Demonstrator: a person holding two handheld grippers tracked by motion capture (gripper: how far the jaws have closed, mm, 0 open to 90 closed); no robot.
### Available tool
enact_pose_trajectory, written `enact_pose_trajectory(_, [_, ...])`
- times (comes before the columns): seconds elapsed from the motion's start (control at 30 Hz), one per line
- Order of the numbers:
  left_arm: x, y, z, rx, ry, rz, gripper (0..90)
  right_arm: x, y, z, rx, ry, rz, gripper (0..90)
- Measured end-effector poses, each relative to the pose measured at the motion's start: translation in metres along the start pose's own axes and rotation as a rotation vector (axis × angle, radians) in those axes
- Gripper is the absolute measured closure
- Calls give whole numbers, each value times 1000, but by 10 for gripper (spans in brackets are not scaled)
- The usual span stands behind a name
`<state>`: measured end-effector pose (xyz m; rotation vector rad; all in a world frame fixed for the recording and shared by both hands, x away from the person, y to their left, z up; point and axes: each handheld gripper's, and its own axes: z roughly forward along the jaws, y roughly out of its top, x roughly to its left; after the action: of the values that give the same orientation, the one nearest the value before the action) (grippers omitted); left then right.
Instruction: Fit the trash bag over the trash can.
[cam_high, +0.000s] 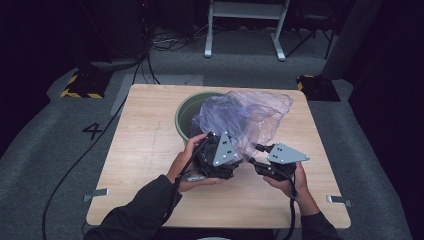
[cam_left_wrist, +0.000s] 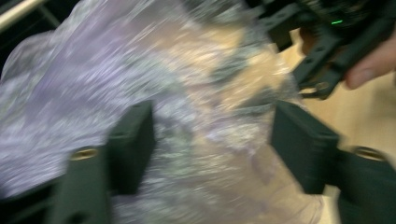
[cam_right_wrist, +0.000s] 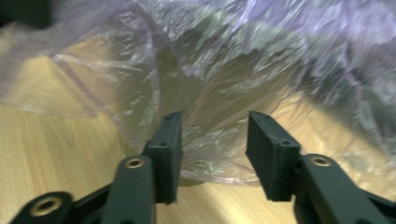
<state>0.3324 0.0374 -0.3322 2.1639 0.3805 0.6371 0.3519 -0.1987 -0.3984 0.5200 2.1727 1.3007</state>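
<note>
Now the bag (cam_high: 250, 117) should be pinched at its near hem and drawn over the bin (cam_high: 186, 116) toward the table's (cam_high: 140, 165) far edge; both grippers, left (cam_left_wrist: 212, 140) and right (cam_right_wrist: 214, 151), are held agape, film between the jaws, ungripped.

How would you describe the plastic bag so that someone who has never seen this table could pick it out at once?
Start at the wooden table and find the green bin near its far edge. The plastic bag billows over the bin's right side and down toward the two hand-held grippers. It is the one thin, crinkled, see-through thing there, faintly purple.
</note>
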Motion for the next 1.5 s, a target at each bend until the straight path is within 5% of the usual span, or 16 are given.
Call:
enact_pose_trajectory(0.23, [13,-11,-5,10,4,4,746,0,-2,1,-9,15,13,585])
enact_pose_trajectory(0.53, [22,-19,-28,-82,-35,-7,866,2,-1,3,-13,18,4,587])
enact_pose_trajectory(0.63, [30,-24,-36,-101,-53,-41,890,2,-2,3,-5,17,7,604])
enact_pose_trajectory(0.87, [46,-48,-64,-143,-17,-108,896,3,-2,2,-12,33,-10,877])
enact_pose_trajectory(1.0, [56,-69,-73,-160,4,-177,896,6,-2,3,5,42,-29,889])
enact_pose_trajectory(1.1, [60,-86,-77,-175,20,-215,896,8,-3,3,11,40,-32,821])
enact_pose_trajectory(1.2, [63,-98,-78,-183,38,-239,896,12,4,-7,-14,20,-73,658])
enact_pose_trajectory(1.3, [68,-106,-78,-192,61,-260,896,13,15,-27,-68,10,-109,543])
enact_pose_trajectory(1.5, [77,-115,-77,-207,74,-291,896,15,37,-74,-215,-45,-188,464])
